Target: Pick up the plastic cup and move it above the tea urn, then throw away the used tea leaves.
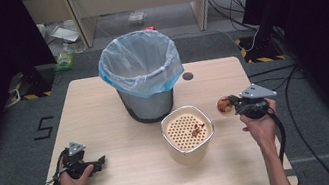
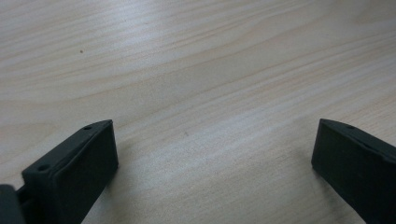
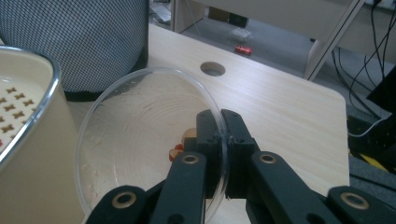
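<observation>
high view: right gripper (image 1: 232, 105) holds clear bowl (image 1: 224, 104) right of cream container (image 1: 188, 134) | left gripper view: left gripper (image 2: 210, 154) jaws spread over table (image 2: 196, 60) | right gripper view: jaws pinch bowl's rim, tilted on edge, reddish scraps (image 3: 180, 147) inside

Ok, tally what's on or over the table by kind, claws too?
Bins: 1, the lined trash bin
Strainer containers: 1, the cream container
Clear dishes: 1, the dish
Claws: 2, left claw and right claw
Total: 5
</observation>
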`<control>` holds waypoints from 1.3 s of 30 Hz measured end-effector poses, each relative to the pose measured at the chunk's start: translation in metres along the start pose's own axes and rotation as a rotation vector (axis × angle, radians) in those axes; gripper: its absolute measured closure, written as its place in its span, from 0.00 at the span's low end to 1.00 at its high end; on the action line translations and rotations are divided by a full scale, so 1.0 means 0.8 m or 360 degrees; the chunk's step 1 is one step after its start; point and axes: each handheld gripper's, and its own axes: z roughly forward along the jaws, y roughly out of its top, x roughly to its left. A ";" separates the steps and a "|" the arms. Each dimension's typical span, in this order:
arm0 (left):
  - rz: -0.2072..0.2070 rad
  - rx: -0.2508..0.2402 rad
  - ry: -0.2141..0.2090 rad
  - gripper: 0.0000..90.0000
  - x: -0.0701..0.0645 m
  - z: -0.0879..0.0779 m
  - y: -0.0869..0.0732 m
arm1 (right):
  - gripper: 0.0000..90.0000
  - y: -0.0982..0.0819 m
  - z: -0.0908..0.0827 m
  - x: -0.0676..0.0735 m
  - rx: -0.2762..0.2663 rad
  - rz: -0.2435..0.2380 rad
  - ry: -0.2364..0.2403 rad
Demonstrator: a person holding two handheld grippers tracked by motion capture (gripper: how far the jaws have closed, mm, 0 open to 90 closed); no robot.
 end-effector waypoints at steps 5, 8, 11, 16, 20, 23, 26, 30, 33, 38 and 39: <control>-0.0001 0.0000 -0.0001 0.00 0.000 0.000 0.000 | 0.97 0.015 -0.007 0.013 -0.0077 -0.0047 -0.0020; 0.0000 0.0000 -0.0001 0.00 0.000 0.000 0.000 | 0.97 0.031 -0.016 0.029 -0.0164 -0.0168 -0.0078; 0.0001 0.0000 0.0000 0.00 0.000 0.000 0.000 | 0.97 0.042 -0.018 0.042 -0.0194 -0.0293 -0.0181; 0.0001 0.0000 0.0000 0.00 0.000 0.000 0.000 | 0.97 0.051 -0.016 0.060 -0.0254 -0.0420 -0.0227; 0.0001 0.0000 0.0000 0.00 0.000 0.000 0.000 | 0.97 0.058 -0.019 0.075 -0.0316 -0.0569 -0.0247; 0.0003 0.0000 0.0001 0.00 0.000 0.000 0.000 | 0.97 0.062 -0.018 0.087 -0.0376 -0.0665 -0.0250; 0.0004 -0.0002 0.0003 0.00 0.000 0.000 0.000 | 0.97 0.064 -0.016 0.096 -0.0410 -0.0733 -0.0266; 0.0002 -0.0001 0.0000 0.00 0.000 0.000 0.000 | 0.98 0.059 -0.020 0.130 -0.0472 -0.1086 -0.0468; 0.0002 -0.0001 0.0000 0.00 0.000 0.000 0.000 | 0.98 0.054 -0.021 0.151 -0.0509 -0.1290 -0.0552; 0.0004 -0.0001 0.0001 0.00 0.000 0.000 0.000 | 0.98 0.054 -0.017 0.177 -0.0545 -0.1485 -0.0588; 0.0004 -0.0001 0.0001 0.00 0.000 0.000 0.000 | 0.98 0.054 -0.014 0.179 -0.0541 -0.1488 -0.0589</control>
